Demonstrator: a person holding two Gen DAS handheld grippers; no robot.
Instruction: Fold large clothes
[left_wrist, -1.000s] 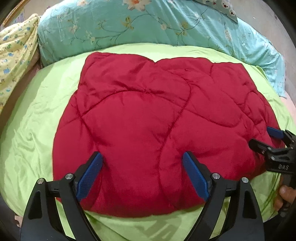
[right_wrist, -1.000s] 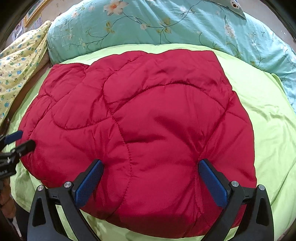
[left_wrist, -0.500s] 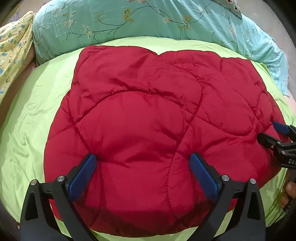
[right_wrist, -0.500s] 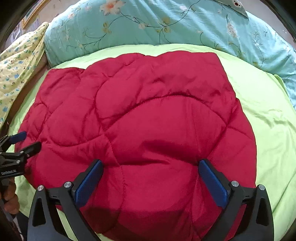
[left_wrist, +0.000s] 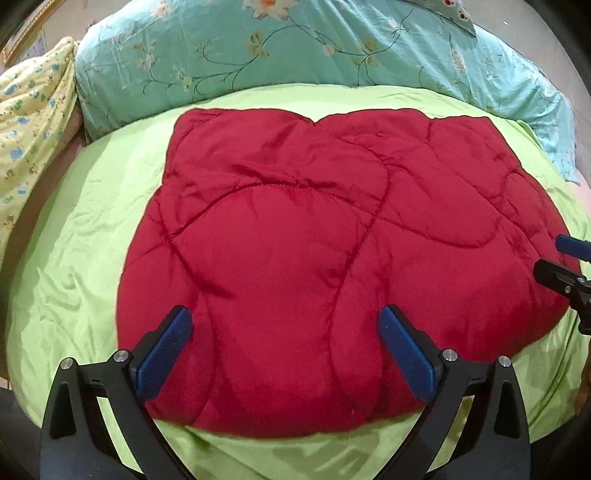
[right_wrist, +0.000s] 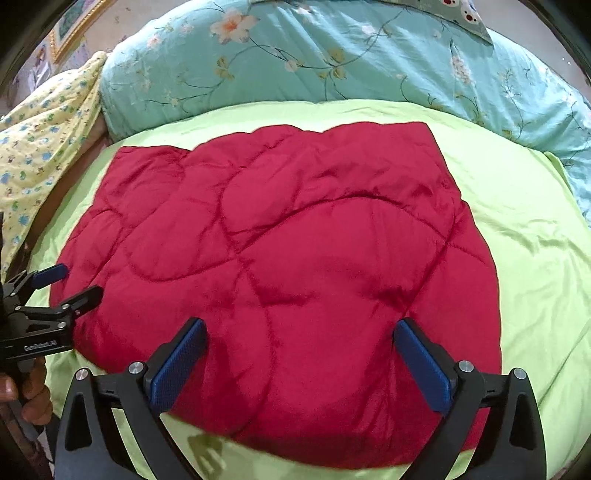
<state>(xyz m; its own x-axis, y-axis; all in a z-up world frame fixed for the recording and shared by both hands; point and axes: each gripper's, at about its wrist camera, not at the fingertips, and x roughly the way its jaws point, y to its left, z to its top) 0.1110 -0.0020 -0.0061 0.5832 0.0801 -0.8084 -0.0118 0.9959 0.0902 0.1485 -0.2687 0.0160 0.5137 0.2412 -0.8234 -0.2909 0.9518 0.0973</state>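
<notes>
A red quilted garment (left_wrist: 306, 266) lies folded into a broad puffy pad on the lime-green sheet (left_wrist: 85, 236). My left gripper (left_wrist: 284, 314) hovers open over its near left part, blue pads wide apart and nothing pinched between them. My right gripper (right_wrist: 299, 325) hangs open over the near right part of the garment (right_wrist: 295, 258), also holding nothing. At the far right edge of the left wrist view the right gripper (left_wrist: 565, 258) shows, and the left gripper (right_wrist: 70, 284) shows at the left edge of the right wrist view.
A teal flowered quilt (left_wrist: 295, 48) is bunched along the far side of the bed. A yellow printed cloth (left_wrist: 29, 122) lies at the far left. Bare green sheet (right_wrist: 535, 236) surrounds the garment. A hand (right_wrist: 29, 398) holds the left gripper's handle.
Both grippers have drawn back and up from the garment, so its near edge now shows on the sheet. The left jaws stand a little wider than a second ago.
</notes>
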